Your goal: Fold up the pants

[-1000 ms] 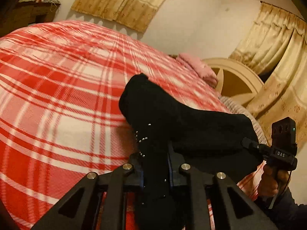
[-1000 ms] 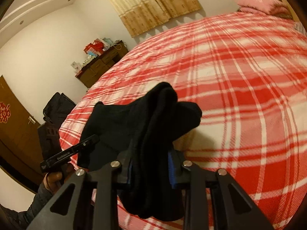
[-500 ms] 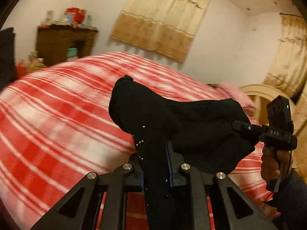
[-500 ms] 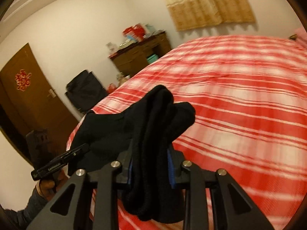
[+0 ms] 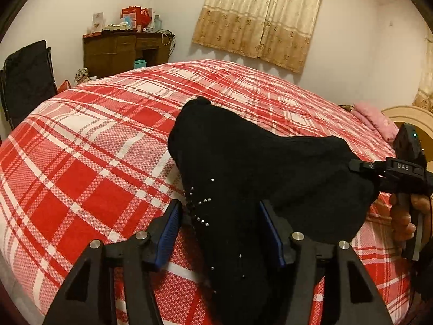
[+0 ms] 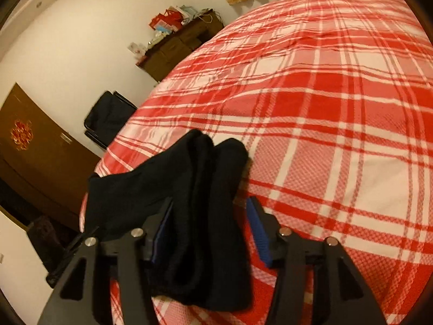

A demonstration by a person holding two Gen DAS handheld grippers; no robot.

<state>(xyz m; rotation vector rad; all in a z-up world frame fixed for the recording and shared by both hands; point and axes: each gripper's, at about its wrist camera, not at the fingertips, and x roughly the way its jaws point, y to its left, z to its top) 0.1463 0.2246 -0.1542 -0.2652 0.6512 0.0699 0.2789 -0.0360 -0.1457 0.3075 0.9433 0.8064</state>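
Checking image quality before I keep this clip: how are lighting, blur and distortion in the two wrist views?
Left wrist view: sharp, warm dim indoor light, strong fisheye bulge in the bedspread, dark vignette corners; the black pants lose nearly all detail except small studs. Right wrist view: softer, slightly blurred, tilted, same bulge; the pants are a near-featureless dark mass with a faint shadow on the bedspread.

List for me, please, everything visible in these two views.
Pants: one, black, bunched on the bed between both tongs
Bedspread: one, red-and-white plaid, covering the bed
Pillow: one, pink, by the headboard
Headboard: one, cream, far right
Curtains: two, beige, on the walls
Desk: one, dark brown, cluttered, against the far wall
Chair: one, black, beside the bed
Door: one, brown, red ornament
Left tongs: black, blue pads, open
Right tongs: same, open
Right hand: gripping its handle
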